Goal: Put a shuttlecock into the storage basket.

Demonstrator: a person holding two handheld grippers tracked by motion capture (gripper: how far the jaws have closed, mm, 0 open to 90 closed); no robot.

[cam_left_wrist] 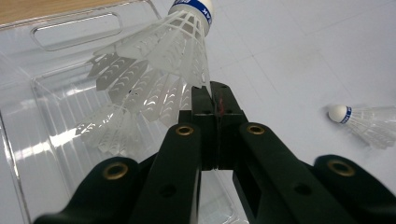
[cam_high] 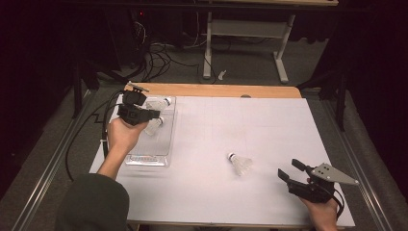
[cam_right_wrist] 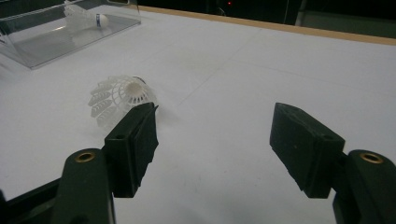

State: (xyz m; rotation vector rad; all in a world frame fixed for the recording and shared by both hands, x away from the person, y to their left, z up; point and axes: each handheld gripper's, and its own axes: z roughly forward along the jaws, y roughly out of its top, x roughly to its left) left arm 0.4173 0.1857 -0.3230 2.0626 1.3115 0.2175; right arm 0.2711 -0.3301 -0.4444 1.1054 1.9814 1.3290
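Left gripper [cam_left_wrist: 215, 100]: fingers clenched on skirt edge of held shuttlecock [cam_left_wrist: 159, 60], above clear tray [cam_left_wrist: 74, 32]. Second shuttlecock in tray [cam_high: 159, 103], visible from high view. Right gripper [cam_right_wrist: 215, 140]: fingers released, loose shuttlecock [cam_right_wrist: 119, 95] on bench [cam_right_wrist: 261, 70] just beyond left finger.

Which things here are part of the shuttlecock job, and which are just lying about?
In the job:
- held shuttlecock, pinched by its skirt in the shut left claw
- clear plastic tray, one shuttlecock already in it
- loose shuttlecock on the white table
- open right claw

Lying about:
- cables on the floor
- table frame behind
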